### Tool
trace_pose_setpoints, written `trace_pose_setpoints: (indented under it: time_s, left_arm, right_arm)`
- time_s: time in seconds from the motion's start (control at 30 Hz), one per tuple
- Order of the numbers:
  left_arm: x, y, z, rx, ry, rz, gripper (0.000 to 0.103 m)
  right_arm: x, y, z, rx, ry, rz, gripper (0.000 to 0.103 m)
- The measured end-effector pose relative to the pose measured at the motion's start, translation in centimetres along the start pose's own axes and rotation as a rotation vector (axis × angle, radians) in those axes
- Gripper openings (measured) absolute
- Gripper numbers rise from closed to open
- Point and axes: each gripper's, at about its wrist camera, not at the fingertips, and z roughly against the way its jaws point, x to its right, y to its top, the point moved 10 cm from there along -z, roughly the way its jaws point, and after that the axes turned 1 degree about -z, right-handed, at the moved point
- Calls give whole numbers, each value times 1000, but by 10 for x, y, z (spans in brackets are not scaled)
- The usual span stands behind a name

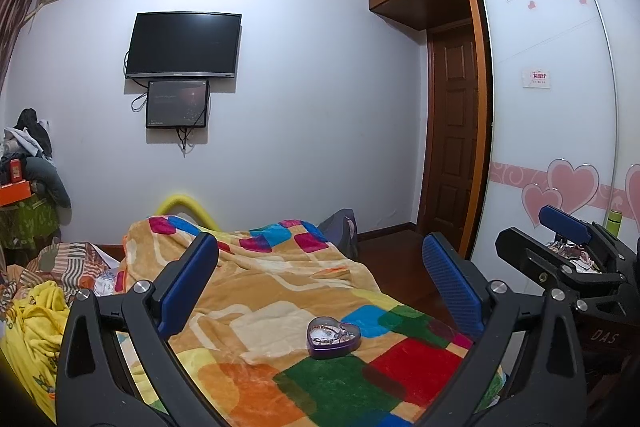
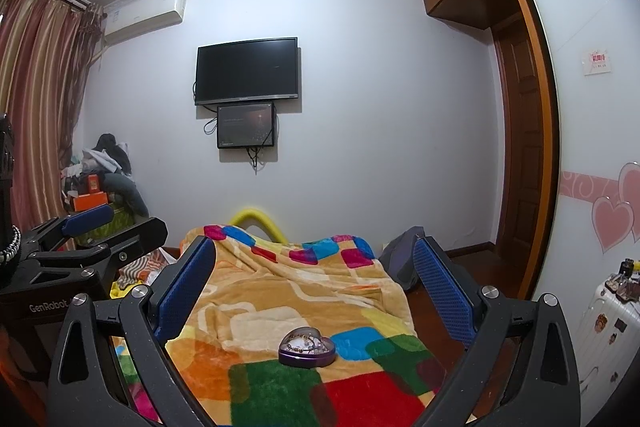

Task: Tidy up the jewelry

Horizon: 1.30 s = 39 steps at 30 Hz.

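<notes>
Left claw (image 1: pixel 320 291) and right claw (image 2: pixel 316 291): black frames, ribbed blue pads, silver screws, white "GenRobot" lettering

The left gripper (image 1: pixel 320 287) and right gripper (image 2: pixel 316 283) hover side by side, jaws spread wide, holding nothing.

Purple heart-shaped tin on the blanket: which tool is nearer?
Roughly equal. Purple heart-shaped tin lies ahead of both, right of centre for left tool, about centred for right tool.

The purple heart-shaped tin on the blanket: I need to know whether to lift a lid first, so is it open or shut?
Open. The purple heart-shaped tin has no lid on it, and jewelry chains lie visible inside it in both wrist views.
</notes>
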Motion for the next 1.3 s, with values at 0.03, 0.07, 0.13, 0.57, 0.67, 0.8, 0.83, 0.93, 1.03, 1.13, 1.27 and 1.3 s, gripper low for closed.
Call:
trace_pose_setpoints:
  time_s: [0.03, 0.07, 0.13, 0.57, 0.67, 0.8, 0.83, 0.93, 1.03, 1.13, 1.27, 1.3]
  left_arm:
    - [1, 0, 0, 0, 1, 0, 103]
    - [0, 0, 0, 1, 1, 0, 103]
    - [2, 0, -1, 1, 2, -1, 103]
    - [3, -1, -4, -5, 2, 5, 103]
    - [3, -1, -5, -7, 2, 5, 103]
    - [3, 0, -4, -8, 0, 7, 103]
    - [3, 0, -5, -7, 1, 8, 103]
    - [3, -1, -5, -9, -7, 16, 103]
    - [2, -1, -5, -10, -7, 25, 103]
    - [0, -2, -6, -13, -5, 32, 103]
    - [-1, -3, -8, -18, -12, 42, 103]
    - [-1, -4, -8, -20, -14, 43, 103]
  right_arm:
    - [0, 1, 1, 0, 0, 0, 99]
    - [0, 1, 1, 0, 0, 0, 99]
    - [0, 1, 1, 0, 0, -2, 99]
    - [4, -3, 0, -12, -7, -22, 99]
    - [5, -3, -1, -15, -11, -23, 99]
    - [5, -4, 0, -17, -12, -25, 99]
    - [5, -4, -1, -19, -12, -24, 99]
    - [5, -4, -1, -22, -11, -30, 99]
    - [5, -4, -2, -24, -10, -32, 99]
    - [6, -4, -2, -24, -12, -32, 99]
    - [6, -5, -3, -27, -11, -32, 99]
    - [6, -6, -3, -29, -11, -32, 99]
